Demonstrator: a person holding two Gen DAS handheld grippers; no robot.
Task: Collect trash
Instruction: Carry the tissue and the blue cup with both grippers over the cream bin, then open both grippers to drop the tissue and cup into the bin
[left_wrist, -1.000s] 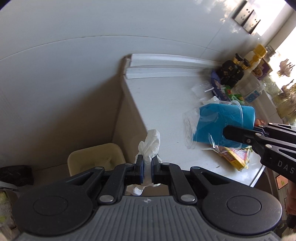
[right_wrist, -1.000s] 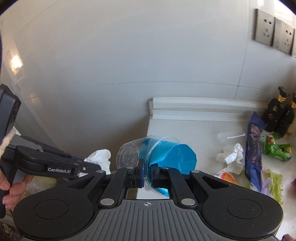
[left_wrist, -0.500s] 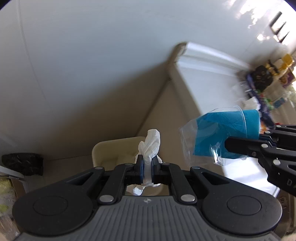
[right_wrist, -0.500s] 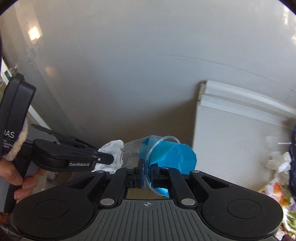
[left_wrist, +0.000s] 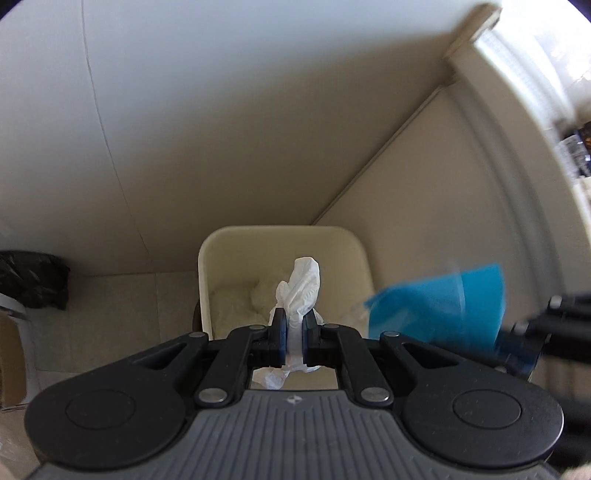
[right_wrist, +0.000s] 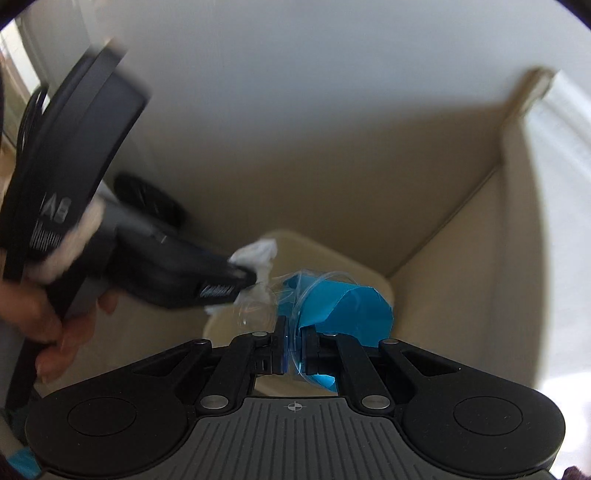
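Observation:
My left gripper (left_wrist: 294, 334) is shut on a crumpled white tissue (left_wrist: 301, 286), held right above the open cream trash bin (left_wrist: 280, 236) on the floor. White crumpled paper lies inside the bin. My right gripper (right_wrist: 293, 347) is shut on the rim of a clear plastic cup with blue paper inside (right_wrist: 332, 302), above the same bin (right_wrist: 369, 271). In the left wrist view the cup (left_wrist: 439, 306) hangs blurred at the right, over the bin's right edge. The right wrist view shows the left gripper (right_wrist: 247, 275) with its tissue (right_wrist: 258, 254) just left of the cup.
The bin stands in a corner between the pale wall and the side of a white cabinet (left_wrist: 461, 221). A black bag (left_wrist: 33, 277) lies on the tiled floor at the left. A person's hand (right_wrist: 40, 325) holds the left gripper's handle.
Both grippers came down and away from the counter to just over the bin. The bin now sits large in the middle of both views. Tissue and cup stay gripped.

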